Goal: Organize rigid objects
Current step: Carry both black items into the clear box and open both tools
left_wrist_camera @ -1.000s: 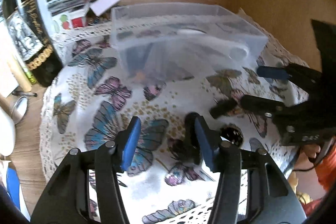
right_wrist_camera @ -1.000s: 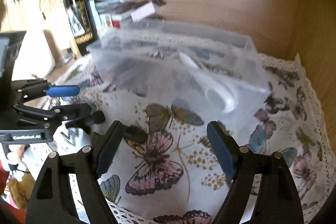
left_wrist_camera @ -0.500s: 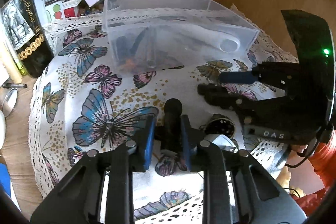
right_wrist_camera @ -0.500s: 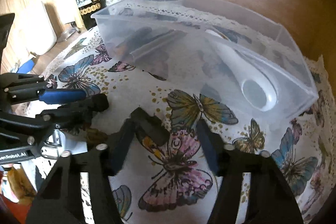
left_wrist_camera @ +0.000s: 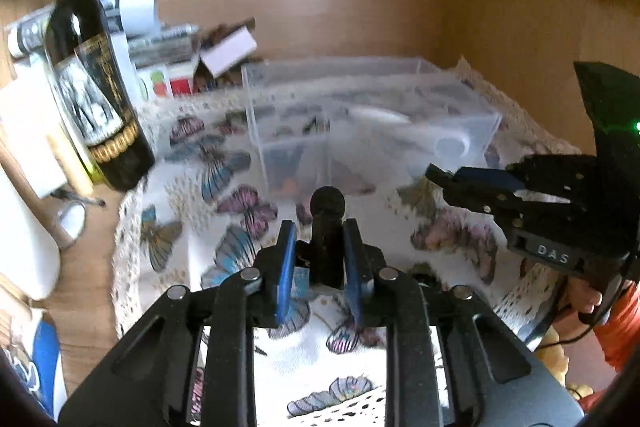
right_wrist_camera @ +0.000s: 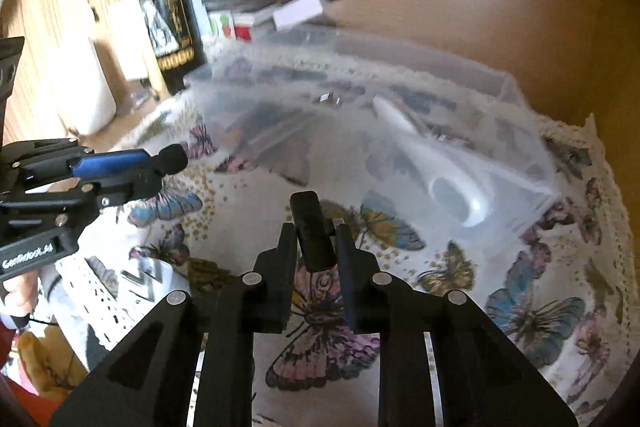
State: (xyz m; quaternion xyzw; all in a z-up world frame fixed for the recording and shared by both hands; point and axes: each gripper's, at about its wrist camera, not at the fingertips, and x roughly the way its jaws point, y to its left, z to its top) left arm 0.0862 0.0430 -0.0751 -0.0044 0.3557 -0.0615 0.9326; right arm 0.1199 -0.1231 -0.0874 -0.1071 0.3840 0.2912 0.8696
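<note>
Gripping one small dark item apiece, both grippers hang above the butterfly-print cloth (left_wrist_camera: 188, 187) covering the surface. The left gripper (left_wrist_camera: 320, 259) is closed narrow on a black round-headed cylinder (left_wrist_camera: 327, 223) that sticks out toward 12 o'clock past the blue pads. The right gripper (right_wrist_camera: 316, 247) is likewise pinched on a black rectangular block (right_wrist_camera: 310, 227), held by its lower half with the squared top standing free. At 12 o'clock in the left view and 1 o'clock in the right, farther along the cloth, sits the clear plastic bin (left_wrist_camera: 360, 123), already holding a white spoon (right_wrist_camera: 440, 171) and some dark pieces too blurred to name. At 10 o'clock beyond the cloth stands a dark wine bottle (left_wrist_camera: 96, 99) beside a pile of papers and boxes (left_wrist_camera: 172, 39) against the wooden wall (left_wrist_camera: 400, 7). Both held pieces look light, stiff and smooth-sided; a mid-body hold as here seems sound, though the round one could roll or slip between flat pads.
</note>
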